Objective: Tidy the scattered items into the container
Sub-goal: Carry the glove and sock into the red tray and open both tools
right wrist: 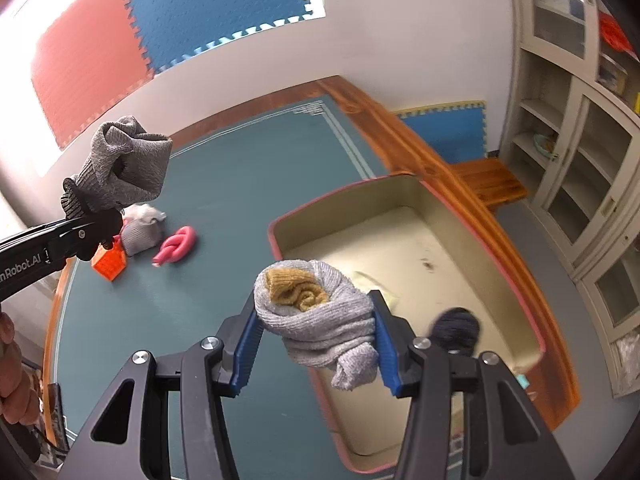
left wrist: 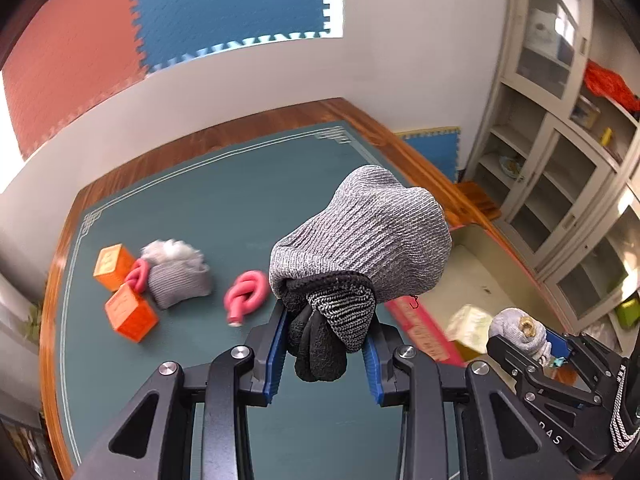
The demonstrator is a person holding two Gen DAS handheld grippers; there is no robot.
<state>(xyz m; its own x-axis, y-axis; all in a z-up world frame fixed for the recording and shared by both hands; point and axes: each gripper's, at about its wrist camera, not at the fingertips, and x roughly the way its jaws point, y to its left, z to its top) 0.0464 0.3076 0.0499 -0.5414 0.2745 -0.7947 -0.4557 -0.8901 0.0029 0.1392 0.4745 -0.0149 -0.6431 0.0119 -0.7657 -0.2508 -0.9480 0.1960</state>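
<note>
My left gripper (left wrist: 326, 344) is shut on a grey and black sock bundle (left wrist: 360, 248) held above the green table top; from the right wrist camera that bundle (right wrist: 124, 168) and gripper (right wrist: 102, 226) hang at the left. A light grey sock roll with a mustard core (right wrist: 316, 312) is clamped in my right gripper (right wrist: 316, 336), just left of the container's pink rim (right wrist: 320, 204). The same roll (left wrist: 520, 330) shows low on the right. The container's beige walls (right wrist: 460, 216) enclose a dark sock ball (right wrist: 458, 330). Left on the table lie a pink knotted rope (left wrist: 246, 294), two orange blocks (left wrist: 114, 266) and a grey sock with white fluff (left wrist: 178, 276).
The table's wooden edge (right wrist: 404, 140) runs behind the container. Past it are a low wooden bench (right wrist: 488, 182) and pale shelving cabinets (right wrist: 572, 140). Red and blue foam mats (right wrist: 180, 12) hang on the wall. A person's hand (right wrist: 16, 380) shows at the far left.
</note>
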